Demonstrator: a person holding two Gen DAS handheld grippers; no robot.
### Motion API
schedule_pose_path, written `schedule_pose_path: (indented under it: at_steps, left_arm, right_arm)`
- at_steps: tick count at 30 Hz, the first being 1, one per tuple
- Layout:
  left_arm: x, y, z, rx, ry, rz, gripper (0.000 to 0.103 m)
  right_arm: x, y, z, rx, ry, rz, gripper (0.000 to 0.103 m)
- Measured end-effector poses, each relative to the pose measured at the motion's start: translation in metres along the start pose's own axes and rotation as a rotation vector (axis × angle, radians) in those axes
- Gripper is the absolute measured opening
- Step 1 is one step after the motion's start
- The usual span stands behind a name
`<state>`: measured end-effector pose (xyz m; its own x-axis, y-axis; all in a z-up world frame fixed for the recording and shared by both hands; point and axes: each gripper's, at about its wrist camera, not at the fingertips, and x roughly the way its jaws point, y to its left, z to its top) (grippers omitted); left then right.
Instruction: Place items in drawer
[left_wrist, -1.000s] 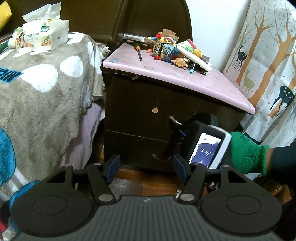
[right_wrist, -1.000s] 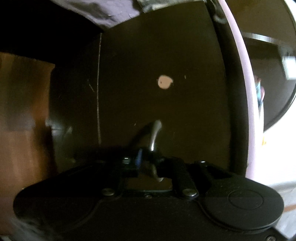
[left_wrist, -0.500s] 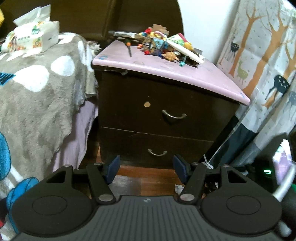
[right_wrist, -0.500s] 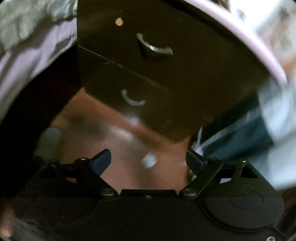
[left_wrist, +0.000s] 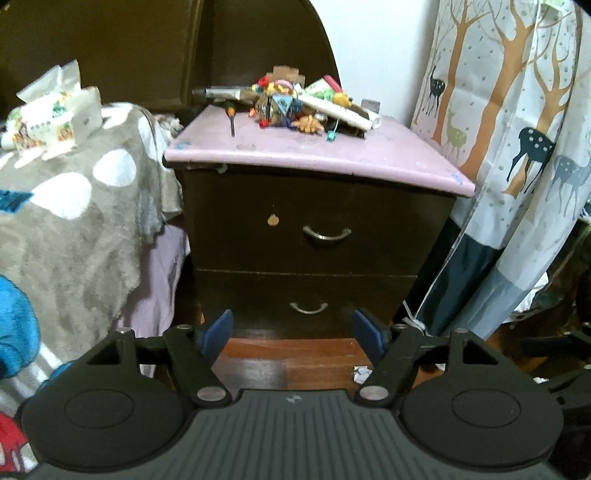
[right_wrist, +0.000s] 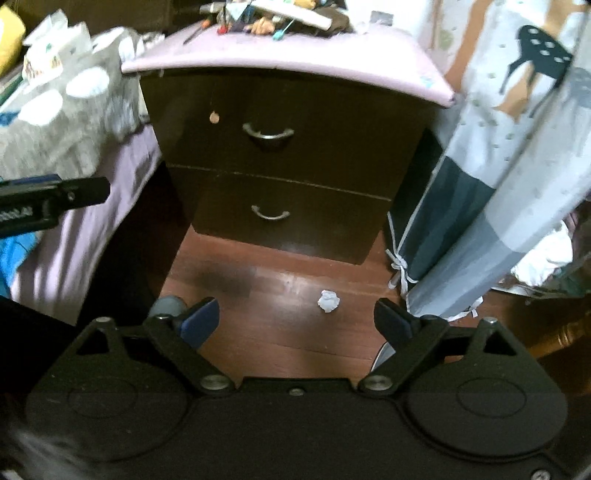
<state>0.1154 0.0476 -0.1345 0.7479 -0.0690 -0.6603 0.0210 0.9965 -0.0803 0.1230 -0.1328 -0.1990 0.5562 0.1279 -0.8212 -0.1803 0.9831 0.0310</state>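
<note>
My left gripper (left_wrist: 291, 332) is held with its two fingers wide apart and nothing is between them. My right gripper (right_wrist: 295, 321) is also spread wide and holds nothing.

Straight ahead of both grippers stands the dark nightstand (left_wrist: 317, 243) with a pink top. It has two drawers, and both are closed. The upper drawer (left_wrist: 321, 229) carries a curved metal handle (left_wrist: 327, 235), and a small pale round mark is just left of this handle. The lower drawer (left_wrist: 306, 295) is directly beyond my left gripper, and its handle (left_wrist: 308, 307) lies just above the gap between my fingers.

The items (left_wrist: 295, 107), a pile of small toys and tubes, lie on the top of the nightstand, far ahead and above my left gripper. A screwdriver (left_wrist: 231, 118) lies to the left of the pile, apart from it.

To the left of my left gripper is the bed with a grey spotted blanket (left_wrist: 74, 206), and a pack of tissues (left_wrist: 51, 118) lies on it. To the right hangs a curtain (left_wrist: 517, 147) with deer. On the wooden floor (right_wrist: 280, 295), just ahead of my right gripper, lies a small crumpled white paper (right_wrist: 328, 301).
</note>
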Motion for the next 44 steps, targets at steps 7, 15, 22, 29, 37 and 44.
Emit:
schedule_pose_path:
  at_steps: [7, 15, 22, 29, 37, 44]
  left_arm:
    - [-0.039, -0.028, 0.01, 0.043, -0.069, 0.037, 0.071]
    - [-0.073, -0.059, 0.012, 0.084, -0.09, 0.028, 0.071]
    - [-0.095, -0.081, 0.006, 0.124, -0.088, 0.009, 0.079]
    - [-0.114, -0.084, 0.008, 0.096, -0.103, -0.024, 0.079]
    - [-0.123, -0.088, 0.011, 0.1, -0.118, -0.012, 0.079]
    - [-0.128, -0.085, 0.01, 0.112, -0.14, 0.006, 0.079]
  right_arm:
    - [-0.043, -0.008, -0.007, 0.022, -0.061, -0.023, 0.092]
    - [-0.084, -0.016, -0.013, 0.038, -0.124, -0.054, 0.094]
    - [-0.107, -0.027, -0.018, 0.074, -0.161, -0.092, 0.095]
    - [-0.126, -0.025, -0.019, 0.058, -0.177, -0.111, 0.096]
    - [-0.139, -0.021, -0.018, 0.056, -0.195, -0.12, 0.096]
    - [-0.143, -0.019, -0.017, 0.053, -0.201, -0.111, 0.096]
